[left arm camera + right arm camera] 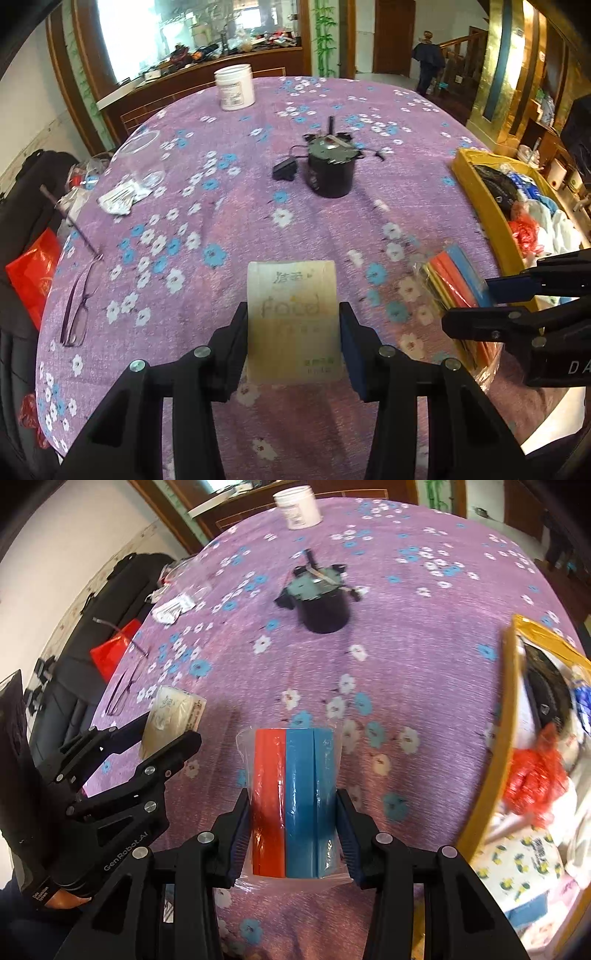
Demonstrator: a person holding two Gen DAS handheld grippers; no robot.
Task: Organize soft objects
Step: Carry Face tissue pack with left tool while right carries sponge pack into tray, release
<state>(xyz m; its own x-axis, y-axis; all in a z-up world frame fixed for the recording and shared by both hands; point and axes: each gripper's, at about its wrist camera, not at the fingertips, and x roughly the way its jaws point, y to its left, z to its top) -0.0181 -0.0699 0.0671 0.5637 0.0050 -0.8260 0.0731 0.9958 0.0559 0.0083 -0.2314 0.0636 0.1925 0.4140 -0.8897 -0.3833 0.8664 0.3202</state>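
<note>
Round table (pixel 229 206) under purple flowered cloth, yellow box (pixel 491 218) of soft things at right edge. Left gripper (pixel 293 325) clamped on pale tissue pack (pixel 291 317), held over cloth. Right gripper (pixel 291 812) clamped on bagged red-and-blue sponges (pixel 295 797), just beside box.

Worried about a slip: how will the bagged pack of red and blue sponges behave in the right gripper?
The sponge pack probably squashes: the right gripper clamps foam-like slabs. Its glossy plastic bag looks slippery and loose. Likely light for its size.
</note>
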